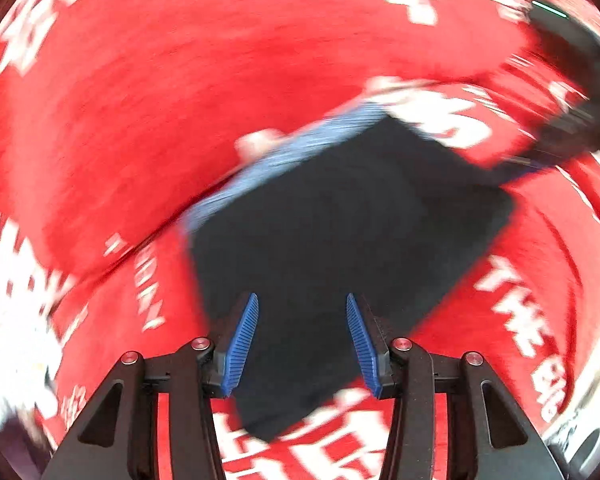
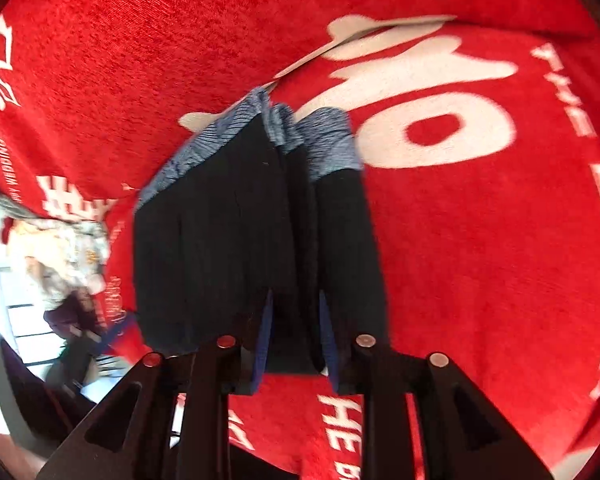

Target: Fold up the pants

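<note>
- While the left tool (image 1: pixel 302 340) hangs over the pants (image 1: pixel 340 248), its blue pads (image 1: pixel 242 346) are spread apart and touch nothing.
- The pants are dark with a blue-grey waistband (image 1: pixel 284 152), folded into a small block on the red cloth (image 1: pixel 140 100) with white letters.
- The right tool (image 2: pixel 296 336) pinches a fold of the pants (image 2: pixel 220 240) between its two pads.
- The picture from the left tool is blurry.
</note>
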A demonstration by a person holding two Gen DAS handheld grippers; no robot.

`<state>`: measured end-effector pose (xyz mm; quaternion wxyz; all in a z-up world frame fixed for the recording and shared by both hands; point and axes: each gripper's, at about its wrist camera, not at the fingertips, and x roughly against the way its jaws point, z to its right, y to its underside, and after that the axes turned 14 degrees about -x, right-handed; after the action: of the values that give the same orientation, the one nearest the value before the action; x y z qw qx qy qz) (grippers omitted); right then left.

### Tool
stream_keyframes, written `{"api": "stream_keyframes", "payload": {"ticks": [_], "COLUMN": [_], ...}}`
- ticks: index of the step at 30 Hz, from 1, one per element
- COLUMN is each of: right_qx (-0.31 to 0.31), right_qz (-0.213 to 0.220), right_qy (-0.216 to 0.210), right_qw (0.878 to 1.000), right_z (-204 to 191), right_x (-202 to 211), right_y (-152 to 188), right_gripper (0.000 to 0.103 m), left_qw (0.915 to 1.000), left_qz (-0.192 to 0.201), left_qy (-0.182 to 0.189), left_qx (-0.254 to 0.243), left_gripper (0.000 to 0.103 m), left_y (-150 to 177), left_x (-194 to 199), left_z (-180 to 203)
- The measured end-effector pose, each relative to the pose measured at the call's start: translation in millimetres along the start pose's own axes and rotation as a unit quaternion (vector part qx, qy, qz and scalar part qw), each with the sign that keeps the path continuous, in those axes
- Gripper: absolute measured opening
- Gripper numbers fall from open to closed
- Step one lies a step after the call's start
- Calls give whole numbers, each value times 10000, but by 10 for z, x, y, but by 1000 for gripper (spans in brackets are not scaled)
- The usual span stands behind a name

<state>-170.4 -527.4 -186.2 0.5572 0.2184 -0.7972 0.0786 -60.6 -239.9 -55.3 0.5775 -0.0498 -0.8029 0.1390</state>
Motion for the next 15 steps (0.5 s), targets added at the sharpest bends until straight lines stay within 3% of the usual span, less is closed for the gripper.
{"api": "stream_keyframes", "payload": {"ticks": [3,7,9,12,15], "right_qx": [183,684,903,939,632], "right_qz": [370,488,560,696,515], "right_qy": [24,109,397,606,625], "right_qw": [9991,9964,9935,9913,9947], "right_z": [-133,-585,-805,-857,-746], "right_x": [177,129,-4,-100,-193], "right_y": [83,84,10,-110,-321], "right_gripper": [31,31,31,32,50], "left_qw": [9955,9775,9732,9765,9779], "left_qz": [-485,-651,-749,-664,-558], "left_qy": [10,682,838,737,805], "left_qx": [819,1889,2008,1912,1846], "left_gripper": [48,48,48,48,48], "left_y": [269,471,485,518,566], "left_x": [-330,-676,-769,-719,-664], "left_z": [-547,-992,-1009,-904,-786]}}
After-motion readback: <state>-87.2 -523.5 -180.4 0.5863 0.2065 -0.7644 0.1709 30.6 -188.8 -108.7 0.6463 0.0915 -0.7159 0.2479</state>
